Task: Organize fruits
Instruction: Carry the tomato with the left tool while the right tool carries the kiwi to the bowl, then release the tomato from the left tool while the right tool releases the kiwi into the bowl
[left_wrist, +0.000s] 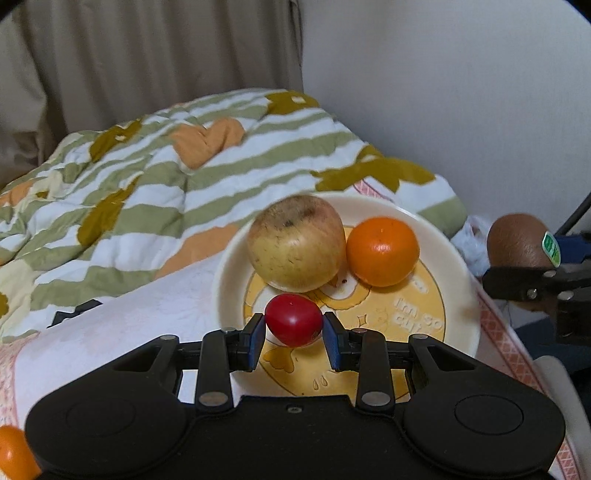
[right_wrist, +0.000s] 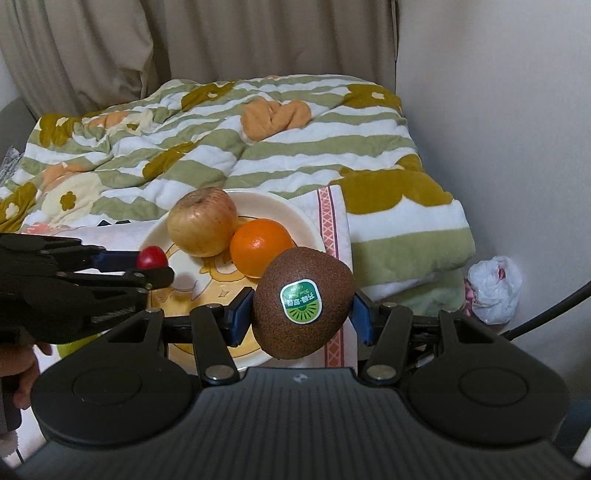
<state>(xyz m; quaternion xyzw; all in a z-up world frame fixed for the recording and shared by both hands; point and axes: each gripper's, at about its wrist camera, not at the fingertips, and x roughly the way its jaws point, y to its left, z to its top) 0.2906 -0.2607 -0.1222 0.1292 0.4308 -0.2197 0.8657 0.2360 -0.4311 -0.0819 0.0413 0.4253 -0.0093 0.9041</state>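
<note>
In the left wrist view, a small red fruit (left_wrist: 293, 320) is gripped by the left gripper (left_wrist: 294, 334) over the plate (left_wrist: 458, 295), near an apple (left_wrist: 295, 242) and orange (left_wrist: 382, 251).

In the right wrist view, a kiwi (right_wrist: 303, 302) is clamped between the right gripper (right_wrist: 301, 314) fingers (right_wrist: 240, 314), at the plate's near edge.

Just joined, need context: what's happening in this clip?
A person is gathering fruit onto a cream plate on a bed, a handheld gripper in each hand. The left gripper is shut on a small red tomato above the plate's near side. The right gripper holds a kiwi with a green sticker, by the plate's right edge. An apple and an orange already sit on the plate. Neither held fruit is released yet.
</note>
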